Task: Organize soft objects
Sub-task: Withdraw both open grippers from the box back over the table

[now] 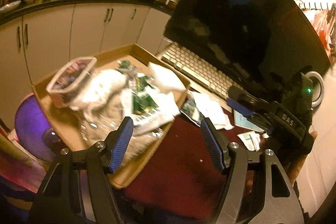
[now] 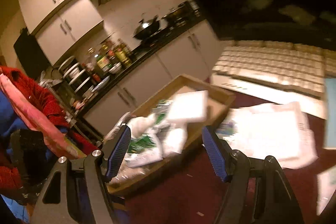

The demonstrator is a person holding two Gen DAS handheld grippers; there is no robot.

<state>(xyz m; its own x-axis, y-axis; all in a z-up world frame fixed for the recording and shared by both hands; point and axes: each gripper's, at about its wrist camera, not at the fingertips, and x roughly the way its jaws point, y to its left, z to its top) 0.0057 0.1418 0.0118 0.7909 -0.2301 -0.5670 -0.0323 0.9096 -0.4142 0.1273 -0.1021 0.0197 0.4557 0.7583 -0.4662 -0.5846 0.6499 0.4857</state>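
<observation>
Hovering with both tools spread and empty over a box of soft bags.
The left tool (image 1: 167,144) and right tool (image 2: 166,153) stand wide with nothing between the ribbed blue pads. Crinkly white-and-green plastic bags (image 1: 147,102) lie heaped in the shallow cardboard box (image 1: 178,98) at the bench's far left edge; more limp white bags (image 2: 271,131) lie loose beside it, near the keyboard (image 1: 201,70). The slick film could slip from a pinch, or one dragged bag could pull its neighbours out.

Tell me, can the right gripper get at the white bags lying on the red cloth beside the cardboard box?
Probably yes: the right gripper is open and empty, and nothing lies between it and the white bags.
</observation>
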